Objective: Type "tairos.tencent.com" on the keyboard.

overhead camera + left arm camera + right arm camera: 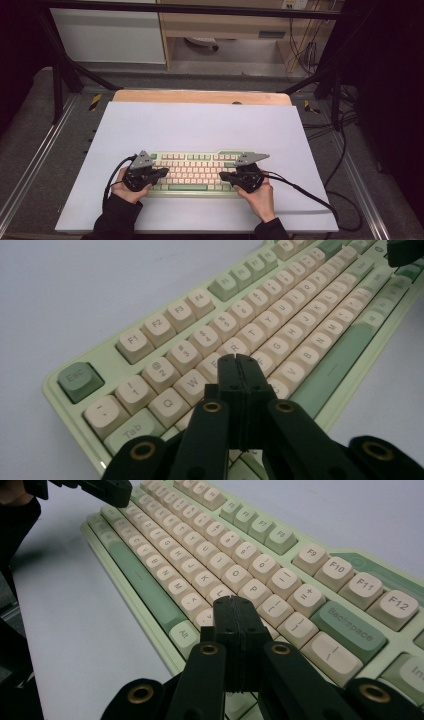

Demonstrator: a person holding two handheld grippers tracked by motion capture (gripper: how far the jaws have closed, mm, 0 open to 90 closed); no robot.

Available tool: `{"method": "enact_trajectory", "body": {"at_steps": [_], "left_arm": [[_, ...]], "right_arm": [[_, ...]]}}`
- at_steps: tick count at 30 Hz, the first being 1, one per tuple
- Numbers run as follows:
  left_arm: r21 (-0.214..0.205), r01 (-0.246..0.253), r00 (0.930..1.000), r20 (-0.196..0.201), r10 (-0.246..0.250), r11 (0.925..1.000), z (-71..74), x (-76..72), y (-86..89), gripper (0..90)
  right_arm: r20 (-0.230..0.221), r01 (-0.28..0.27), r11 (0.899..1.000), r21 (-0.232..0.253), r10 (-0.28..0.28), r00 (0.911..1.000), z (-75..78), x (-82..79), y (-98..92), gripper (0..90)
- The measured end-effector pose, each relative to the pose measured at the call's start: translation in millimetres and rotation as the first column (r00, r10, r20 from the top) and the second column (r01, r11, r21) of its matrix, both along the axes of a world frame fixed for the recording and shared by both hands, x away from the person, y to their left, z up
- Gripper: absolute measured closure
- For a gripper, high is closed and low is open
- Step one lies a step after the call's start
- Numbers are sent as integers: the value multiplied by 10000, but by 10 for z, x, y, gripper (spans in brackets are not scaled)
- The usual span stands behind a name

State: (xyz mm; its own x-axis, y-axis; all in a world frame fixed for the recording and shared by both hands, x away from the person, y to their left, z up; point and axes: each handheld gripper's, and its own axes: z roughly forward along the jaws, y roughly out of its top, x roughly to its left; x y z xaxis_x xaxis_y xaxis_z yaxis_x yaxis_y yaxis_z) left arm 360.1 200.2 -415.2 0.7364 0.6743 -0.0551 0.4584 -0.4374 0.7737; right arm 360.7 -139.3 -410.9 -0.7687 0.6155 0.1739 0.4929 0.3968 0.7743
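Hovering over the keyboard's [192,175] two ends, both grippers' fingers pressed together, bare mat [200,125] beyond.

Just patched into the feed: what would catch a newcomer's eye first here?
A pale green keyboard with cream keys lies near the front edge of the white table. The left gripper and right gripper, both shut, point inward over its two ends.

In the left gripper view the keyboard [210,335] runs off the top right edge, and the left gripper [239,360] covers the keys under its closed tips. In the right gripper view the right gripper [233,601] hides more keys; legends toward the far end blur out.
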Motion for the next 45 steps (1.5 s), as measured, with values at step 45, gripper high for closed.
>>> {"method": "enact_trajectory", "body": {"at_steps": [45], "left_arm": [[333, 648, 9979, -94, -646, 9973, -103, -52, -258, 897]], "right_arm": [[-7, 107, 9999, 85, -107, 9999, -15, -14, -98, 900]]}}
